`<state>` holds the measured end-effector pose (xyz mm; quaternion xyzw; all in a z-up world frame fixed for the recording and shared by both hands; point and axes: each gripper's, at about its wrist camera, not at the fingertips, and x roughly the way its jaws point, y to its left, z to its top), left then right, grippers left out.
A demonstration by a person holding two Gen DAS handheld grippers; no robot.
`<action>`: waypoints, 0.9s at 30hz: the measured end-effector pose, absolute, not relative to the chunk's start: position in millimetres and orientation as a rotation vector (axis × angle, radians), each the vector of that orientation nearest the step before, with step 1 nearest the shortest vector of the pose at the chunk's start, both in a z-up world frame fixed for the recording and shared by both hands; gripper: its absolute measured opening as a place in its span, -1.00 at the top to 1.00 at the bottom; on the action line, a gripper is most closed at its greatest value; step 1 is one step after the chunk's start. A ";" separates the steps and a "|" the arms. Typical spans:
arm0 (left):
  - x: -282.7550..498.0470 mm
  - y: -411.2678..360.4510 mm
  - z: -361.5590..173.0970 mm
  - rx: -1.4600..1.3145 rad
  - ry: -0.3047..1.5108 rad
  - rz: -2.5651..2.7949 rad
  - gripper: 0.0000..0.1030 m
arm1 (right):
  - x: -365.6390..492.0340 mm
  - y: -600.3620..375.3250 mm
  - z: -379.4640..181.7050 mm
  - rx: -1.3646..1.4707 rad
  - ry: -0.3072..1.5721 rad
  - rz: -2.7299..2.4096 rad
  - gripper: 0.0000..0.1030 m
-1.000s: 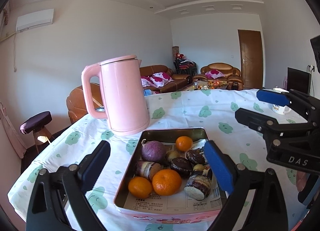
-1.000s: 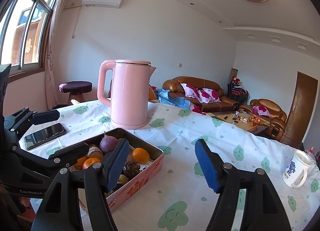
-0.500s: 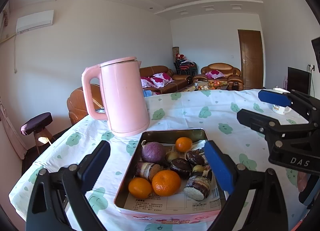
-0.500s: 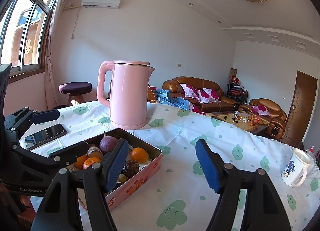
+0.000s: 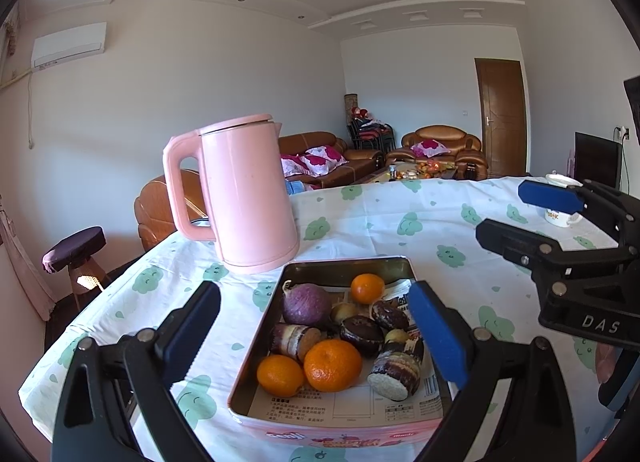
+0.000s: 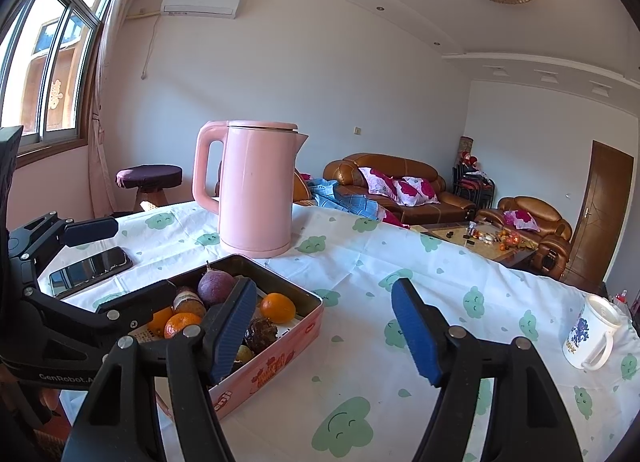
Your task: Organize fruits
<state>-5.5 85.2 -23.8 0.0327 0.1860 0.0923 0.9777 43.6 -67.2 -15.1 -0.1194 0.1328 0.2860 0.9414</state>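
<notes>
A pink metal tin (image 5: 340, 428) sits on the table and holds three oranges (image 5: 333, 364), a purple passion fruit (image 5: 307, 303), small yellowish fruits and several dark wrapped cakes. My left gripper (image 5: 316, 334) is open and empty, hovering just above the tin's near side. My right gripper (image 6: 324, 326) is open and empty, to the right of the tin (image 6: 280, 354) over bare cloth. The right gripper also shows at the right edge of the left wrist view (image 5: 516, 213). The left gripper shows at the left of the right wrist view (image 6: 124, 266).
A tall pink kettle (image 5: 244, 193) stands just behind the tin. A phone (image 6: 90, 270) lies at the table's left edge. A white mug (image 6: 592, 332) stands at the far right. The table has a white cloth (image 6: 400, 262) with green clouds.
Both grippers have risen and drifted very slightly; the tin, the fruit and the kettle have not moved. Both stay open.
</notes>
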 end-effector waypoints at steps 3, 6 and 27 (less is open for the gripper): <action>-5.9 85.7 -21.0 0.067 0.368 0.187 -0.94 | 43.4 -70.5 -15.1 -0.240 0.266 0.578 -0.39; -8.4 87.5 -17.7 0.061 0.354 0.194 -0.99 | 42.8 -73.6 -14.5 -0.238 0.260 0.571 -0.39; -6.0 83.6 -14.9 0.051 0.362 0.169 -1.00 | 40.2 -80.0 -13.4 -0.245 0.249 0.549 -0.39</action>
